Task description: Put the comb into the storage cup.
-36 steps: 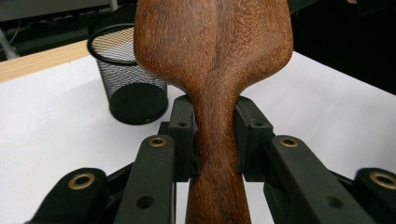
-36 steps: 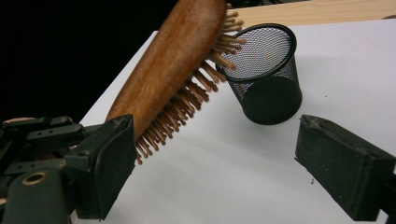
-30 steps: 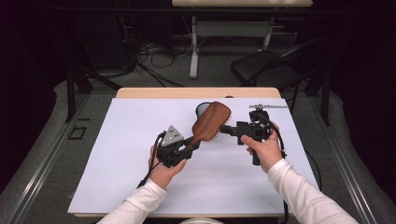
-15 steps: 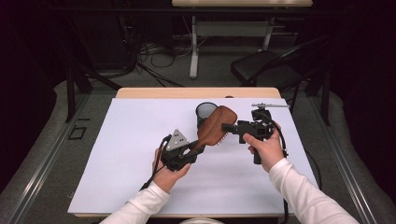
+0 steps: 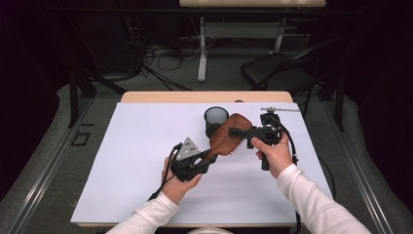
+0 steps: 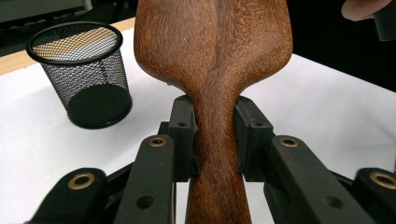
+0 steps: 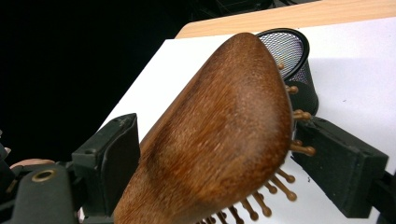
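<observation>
The left gripper (image 5: 202, 161) clamps the hairbrush (image 5: 229, 138) by its handle, steadying it mid-frame. The right gripper (image 5: 237, 132), jaws just closing, straddles the head without pressing, ready to take over near the mesh cup (image 5: 215, 120).

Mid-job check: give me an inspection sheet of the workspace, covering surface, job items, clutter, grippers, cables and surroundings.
Surface: white sheet over a wooden table.
Job's things: wooden hairbrush held above the sheet; black mesh cup upright behind it.
Clutter: nothing seen.
Grippers: left gripper clamped on the brush's handle; right gripper jaws have just been closing around the brush head, gaps showing on both sides.
Cables: one trails from each gripper; a tangle lies on the floor.
Surroundings: dark room, black chair.
</observation>
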{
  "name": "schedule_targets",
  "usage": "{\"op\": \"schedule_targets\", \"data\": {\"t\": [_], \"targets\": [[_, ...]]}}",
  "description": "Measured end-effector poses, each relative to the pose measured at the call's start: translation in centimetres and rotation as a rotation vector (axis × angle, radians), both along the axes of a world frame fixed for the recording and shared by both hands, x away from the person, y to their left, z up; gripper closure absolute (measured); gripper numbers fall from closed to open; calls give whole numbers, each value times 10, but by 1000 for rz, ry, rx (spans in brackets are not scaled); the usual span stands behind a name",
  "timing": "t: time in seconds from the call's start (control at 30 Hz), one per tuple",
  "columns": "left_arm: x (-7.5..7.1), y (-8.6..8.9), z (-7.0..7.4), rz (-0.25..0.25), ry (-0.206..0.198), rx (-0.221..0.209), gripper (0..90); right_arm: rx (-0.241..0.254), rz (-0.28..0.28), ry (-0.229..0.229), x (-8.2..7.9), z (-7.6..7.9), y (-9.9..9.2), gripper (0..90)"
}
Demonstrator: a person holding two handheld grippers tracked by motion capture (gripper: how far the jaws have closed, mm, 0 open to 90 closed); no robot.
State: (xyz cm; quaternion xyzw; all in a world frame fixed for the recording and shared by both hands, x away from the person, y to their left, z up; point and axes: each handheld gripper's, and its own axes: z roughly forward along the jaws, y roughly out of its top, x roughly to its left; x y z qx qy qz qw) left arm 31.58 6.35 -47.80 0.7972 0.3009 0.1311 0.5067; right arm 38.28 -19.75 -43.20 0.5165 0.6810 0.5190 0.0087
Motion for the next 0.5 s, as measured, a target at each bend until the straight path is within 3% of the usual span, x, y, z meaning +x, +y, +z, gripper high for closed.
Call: {"op": "schedule_targets", "data": {"t": [0.5], "targets": [[-1,-2,-1,-5,1,-1,717,29,32,28,2,-3,4,174]]}}
